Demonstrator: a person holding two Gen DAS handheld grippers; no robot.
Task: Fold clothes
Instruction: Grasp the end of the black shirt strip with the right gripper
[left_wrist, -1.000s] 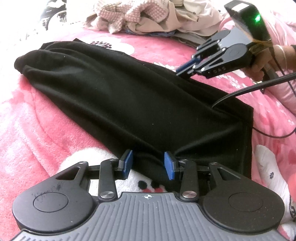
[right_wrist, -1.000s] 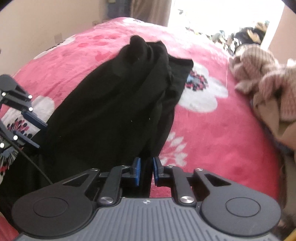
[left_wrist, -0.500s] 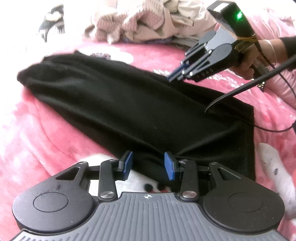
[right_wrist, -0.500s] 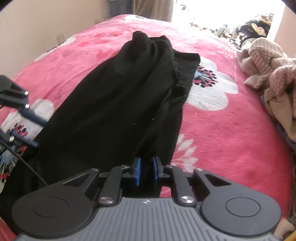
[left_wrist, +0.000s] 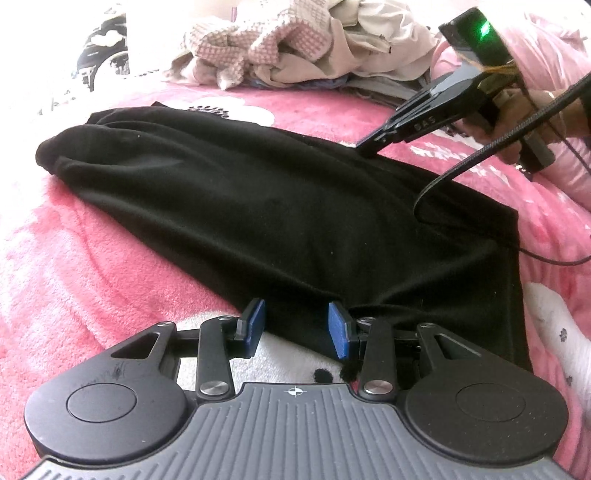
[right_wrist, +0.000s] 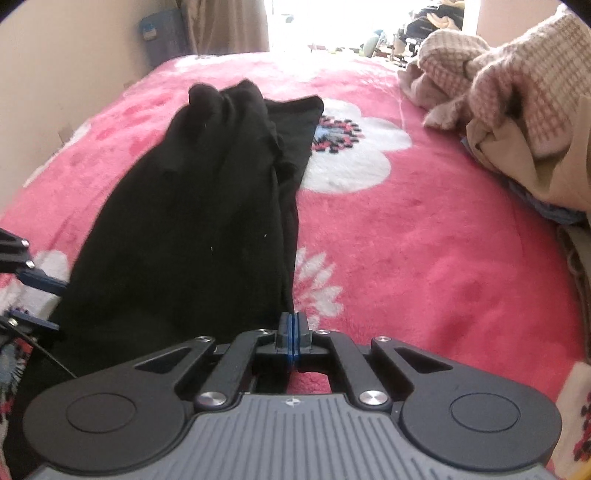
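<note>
While the black garment (left_wrist: 266, 206) lies flat on the pink blanket (left_wrist: 74, 258), I read its long axis running from my left gripper (left_wrist: 297, 326) out toward 10 o'clock in the left cam. Left pads are spread w/ the near hem between them, not pressing. Right gripper (right_wrist: 292, 334) is pressed together; in the right cam its pads sit at the garment's side edge, which runs off to 11 o'clock, but I can't tell if cloth is pinched. Both grippers sit at the same near end; left is nearer the hem corner. Clothes pile (right_wrist: 517, 92) waits at 2 o'clock.
</note>
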